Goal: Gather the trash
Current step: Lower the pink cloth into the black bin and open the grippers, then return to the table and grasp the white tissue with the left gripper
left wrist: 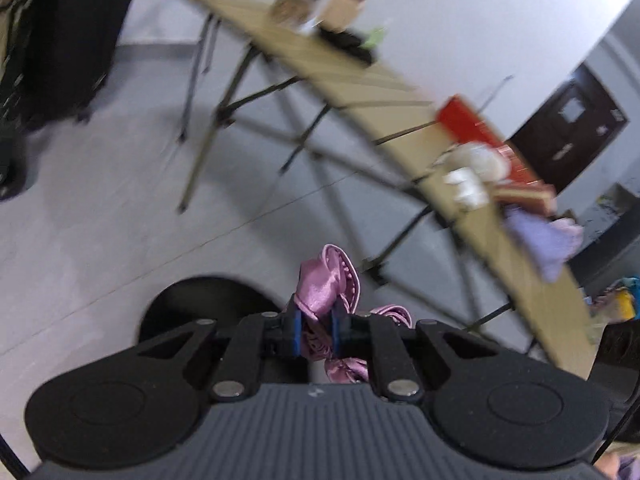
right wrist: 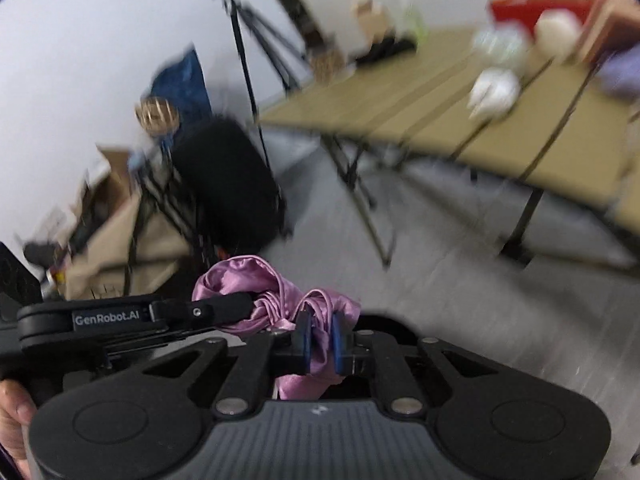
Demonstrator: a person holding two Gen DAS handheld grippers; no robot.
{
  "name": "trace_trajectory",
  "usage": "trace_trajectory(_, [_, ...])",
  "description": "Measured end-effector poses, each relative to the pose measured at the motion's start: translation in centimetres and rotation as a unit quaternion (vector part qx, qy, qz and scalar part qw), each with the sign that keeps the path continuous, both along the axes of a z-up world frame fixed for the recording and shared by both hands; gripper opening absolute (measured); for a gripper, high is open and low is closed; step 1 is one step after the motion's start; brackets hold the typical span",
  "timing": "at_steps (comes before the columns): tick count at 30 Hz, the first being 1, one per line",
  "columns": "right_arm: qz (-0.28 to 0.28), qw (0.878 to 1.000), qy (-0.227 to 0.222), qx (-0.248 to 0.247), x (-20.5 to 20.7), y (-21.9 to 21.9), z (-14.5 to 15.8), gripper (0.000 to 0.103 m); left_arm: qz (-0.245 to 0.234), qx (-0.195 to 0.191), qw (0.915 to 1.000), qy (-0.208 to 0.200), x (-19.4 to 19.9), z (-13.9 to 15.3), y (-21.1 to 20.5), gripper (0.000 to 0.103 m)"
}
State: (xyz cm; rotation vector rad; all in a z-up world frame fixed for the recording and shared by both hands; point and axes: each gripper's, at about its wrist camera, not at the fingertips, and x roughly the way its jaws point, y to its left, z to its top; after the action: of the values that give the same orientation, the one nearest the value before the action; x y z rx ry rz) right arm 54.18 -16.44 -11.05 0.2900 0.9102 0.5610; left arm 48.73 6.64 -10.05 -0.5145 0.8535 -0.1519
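Note:
A pink satin cloth (left wrist: pixel 324 288) is pinched between the blue pads of my left gripper (left wrist: pixel 316 332), held above the grey floor. The same pink cloth (right wrist: pixel 256 284) is also pinched in my right gripper (right wrist: pixel 320 340); the left gripper's arm (right wrist: pixel 160 316) reaches in from the left and touches the cloth. A round black bin (left wrist: pixel 200 308) sits just below and left of my left gripper. A tan folding table (right wrist: pixel 440 96) holds white crumpled trash (right wrist: pixel 494 90), a red box (left wrist: pixel 472 124) and a purple cloth (left wrist: pixel 540 236). Both views are motion-blurred.
A black rolling suitcase (right wrist: pixel 228 184) and a tripod (right wrist: pixel 248 40) stand left of the table. Cardboard boxes and clutter (right wrist: pixel 108 192) lie at the far left. A small box and a black item (left wrist: pixel 344 28) sit at the table's far end. A dark door (left wrist: pixel 572 128) is at the right.

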Motion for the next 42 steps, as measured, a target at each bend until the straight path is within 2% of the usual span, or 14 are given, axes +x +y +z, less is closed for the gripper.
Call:
trace_trajectory(5, [0.013,0.995,0.091,-0.037,3.1,2.9,-5.7,0.01,-0.005,0.033,0.9946,0.098,3.0,-5.4,1.2,0.013])
trace_trajectory(7, [0.013,0.99,0.127,-0.053,4.4,3.7,-8.5,0.01,-0.018,0.061,0.9904,0.123,4.4,-7.6,1.1,0.013])
trace_trajectory(10, [0.02,0.985,0.149,-0.087,5.2,4.8,-11.6,0.011,-0.025,0.079,0.9845,0.154,5.9,-10.9,0.7,0.016])
trace_trajectory(12, [0.016,0.982,0.156,-0.102,6.0,5.2,-13.5,0.02,-0.029,0.095,0.9815,0.164,6.6,-12.4,0.5,0.027])
trace_trajectory(13, [0.018,0.98,0.167,-0.109,6.4,5.3,-14.4,0.021,-0.034,0.105,0.9796,0.168,6.9,-13.0,0.3,0.04])
trace_trajectory(14, [0.023,0.977,0.18,-0.111,6.7,5.4,-15.1,0.021,-0.038,0.121,0.9776,0.168,7.2,-13.4,0.0,0.041])
trace_trajectory(15, [0.03,0.974,0.192,-0.115,6.8,5.6,-15.8,0.026,-0.039,0.137,0.9755,0.167,7.3,-13.7,-0.2,0.042])
trace_trajectory(18, [0.035,0.972,0.187,-0.14,6.7,6.0,-16.6,0.034,-0.044,0.162,0.9698,0.177,7.1,-14.8,-0.2,0.049])
trace_trajectory(22, [0.034,0.973,0.177,-0.146,7.1,6.0,-16.1,0.033,-0.05,0.17,0.9687,0.174,6.4,-14.8,-0.3,0.059])
trace_trajectory(25, [0.034,0.972,0.169,-0.157,7.0,5.9,-16.0,0.038,-0.049,0.167,0.9674,0.184,6.4,-14.9,-0.3,0.066])
trace_trajectory(27, [0.035,0.972,0.167,-0.16,7.2,6.2,-16.0,0.043,-0.049,0.169,0.9669,0.185,6.4,-14.7,-0.3,0.066])
trace_trajectory(33, [0.038,0.976,0.147,-0.155,6.8,5.6,-14.1,0.043,-0.057,0.177,0.9685,0.166,5.9,-12.9,-0.8,0.07])
trace_trajectory(36, [0.038,0.981,0.114,-0.153,5.6,4.9,-11.4,0.044,-0.062,0.186,0.971,0.136,4.6,-10.4,-1.5,0.072])
trace_trajectory(42, [0.044,0.986,0.008,-0.158,1.2,2.0,-3.7,0.047,-0.06,0.212,0.9751,0.029,-0.7,-2.8,-3.1,0.076])
